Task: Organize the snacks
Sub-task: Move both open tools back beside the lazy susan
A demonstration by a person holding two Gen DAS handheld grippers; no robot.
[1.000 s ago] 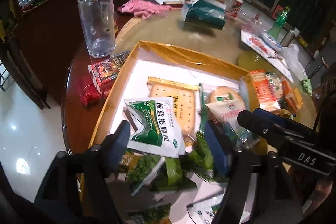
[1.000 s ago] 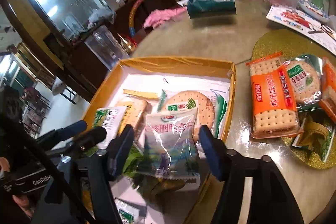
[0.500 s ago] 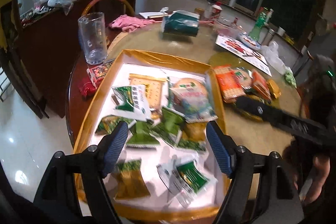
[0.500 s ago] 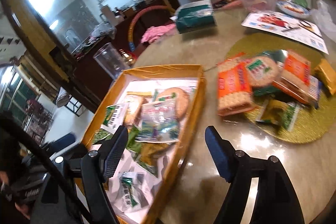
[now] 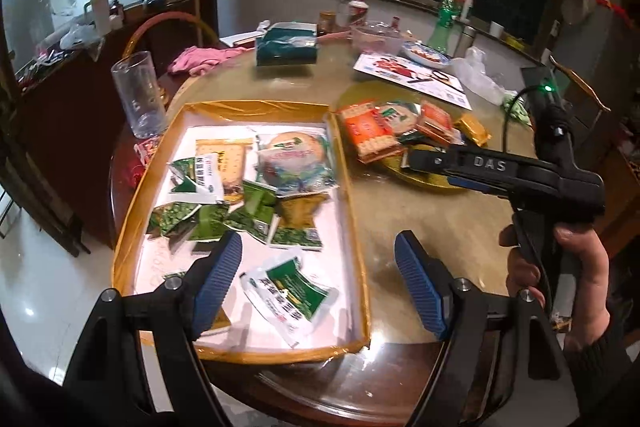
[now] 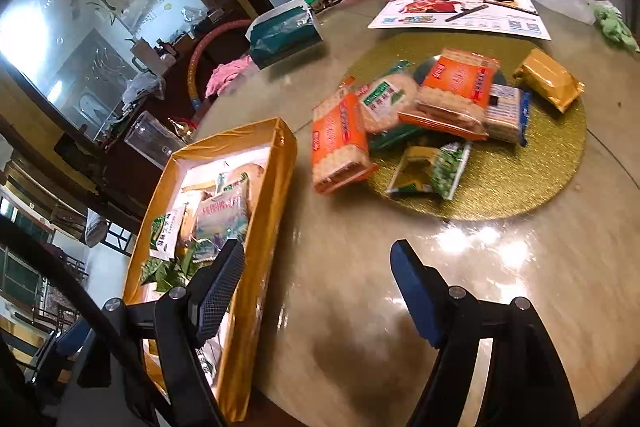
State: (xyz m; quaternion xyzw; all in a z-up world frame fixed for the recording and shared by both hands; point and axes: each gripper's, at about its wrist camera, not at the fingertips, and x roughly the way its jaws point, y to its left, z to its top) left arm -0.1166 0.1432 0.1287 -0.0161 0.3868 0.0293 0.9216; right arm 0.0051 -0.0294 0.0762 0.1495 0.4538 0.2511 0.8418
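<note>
I am holding my left claw point(image 5: 318, 273) and right claw point(image 6: 316, 289) spread wide, pinching nothing, low in the frame near the gold tray point(image 5: 356, 227) of snack packets point(image 5: 294, 167)

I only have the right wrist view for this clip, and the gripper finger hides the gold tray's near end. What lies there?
Observer: In the left wrist view, a white-and-green packet lies flat at the near end of the gold tray.
Operator: Is the left gripper holding anything?
Observer: No. The left gripper is open and empty above that near end.
Operator: Is anything outside the tray on the side away from me?
Observer: A red packet lies on the table against the tray's left wall, at the foot of an upright clear glass.
</note>
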